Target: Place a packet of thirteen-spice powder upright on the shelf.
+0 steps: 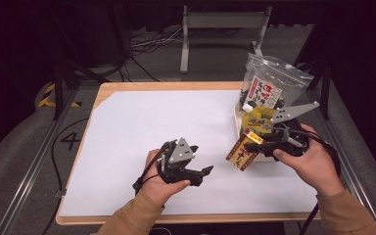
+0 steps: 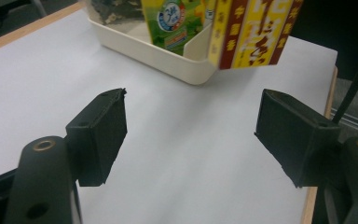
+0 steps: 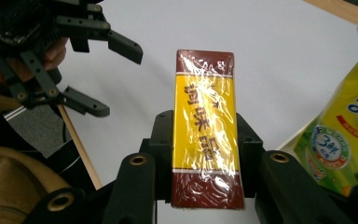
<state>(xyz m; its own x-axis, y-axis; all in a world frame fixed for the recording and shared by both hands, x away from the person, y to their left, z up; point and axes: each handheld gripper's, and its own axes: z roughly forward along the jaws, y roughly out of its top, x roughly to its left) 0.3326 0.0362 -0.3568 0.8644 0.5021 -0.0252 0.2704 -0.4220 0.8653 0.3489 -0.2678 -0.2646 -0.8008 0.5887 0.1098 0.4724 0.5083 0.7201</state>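
Left hand-held gripper (image 1: 206, 171): jaws wide apart, nothing between them, over the white tabletop (image 1: 142, 127). Right hand-held gripper (image 1: 248, 145): clamped on a yellow-and-maroon wrapped box (image 1: 244, 149), lifted just beside the cream tray (image 1: 239, 126) at right. Judged: pick done; placement remains.

Your yellow and maroon box (image 3: 206, 128): lower end hidden behind your right gripper (image 3: 205, 154) in its own view; top cut off by the frame edge in your left gripper view. Green and yellow carton (image 2: 175, 23): cropped at the top. Cream tray (image 1: 238, 125): mostly covered by its contents. Clear bag (image 1: 269, 81): label print too small for you to read.
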